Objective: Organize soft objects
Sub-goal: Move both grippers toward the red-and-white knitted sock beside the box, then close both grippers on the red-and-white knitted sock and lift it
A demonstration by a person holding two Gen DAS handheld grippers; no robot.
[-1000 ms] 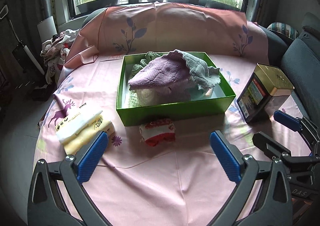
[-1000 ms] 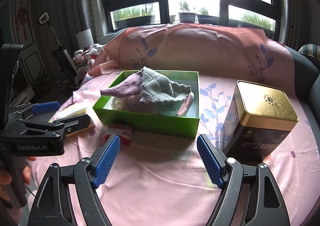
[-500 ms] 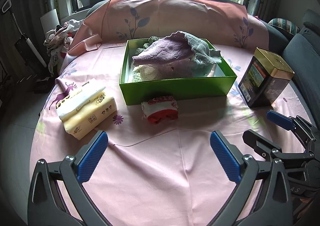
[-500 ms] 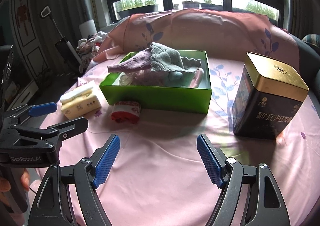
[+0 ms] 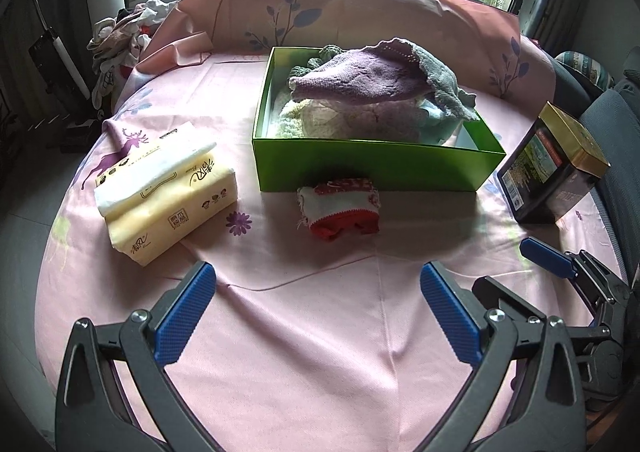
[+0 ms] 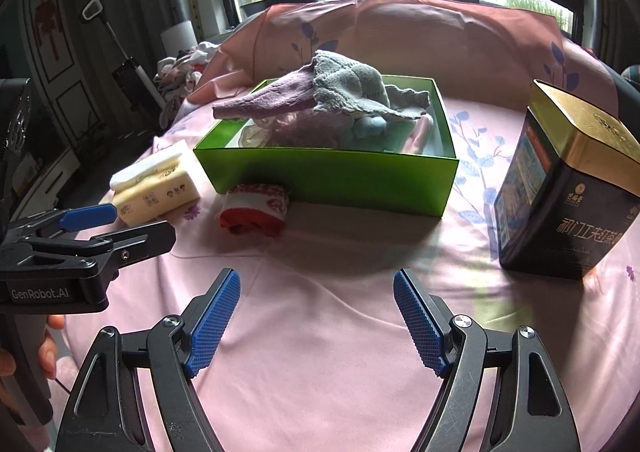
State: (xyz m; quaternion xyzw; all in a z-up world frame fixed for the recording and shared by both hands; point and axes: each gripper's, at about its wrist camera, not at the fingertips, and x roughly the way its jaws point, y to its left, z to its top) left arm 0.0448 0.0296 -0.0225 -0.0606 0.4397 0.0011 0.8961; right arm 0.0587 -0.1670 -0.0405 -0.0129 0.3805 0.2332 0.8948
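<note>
A green box (image 5: 372,165) (image 6: 332,175) on the pink cloth holds piled soft cloths: a purple one (image 5: 360,77) (image 6: 268,101), a grey one (image 5: 444,79) (image 6: 352,83), and paler ones beneath. A folded red-and-white cloth (image 5: 340,207) (image 6: 254,207) lies on the table against the box's front wall. My left gripper (image 5: 318,308) is open and empty, hovering nearer than that cloth; it also shows in the right wrist view (image 6: 120,223). My right gripper (image 6: 316,316) is open and empty over the bare cloth; it also shows in the left wrist view (image 5: 516,272).
A yellow tissue pack (image 5: 164,187) (image 6: 154,183) lies left of the box. A black-and-gold tin (image 5: 552,171) (image 6: 568,187) stands right of it. The round table (image 5: 304,352) drops off at left and front. Clothes pile (image 5: 120,31) at far left; a sofa lies behind.
Both grippers have pulled back and dropped lower toward the table's near side; the box and the red-and-white cloth now sit farther away. Both stay open. Nothing on the table moved.
</note>
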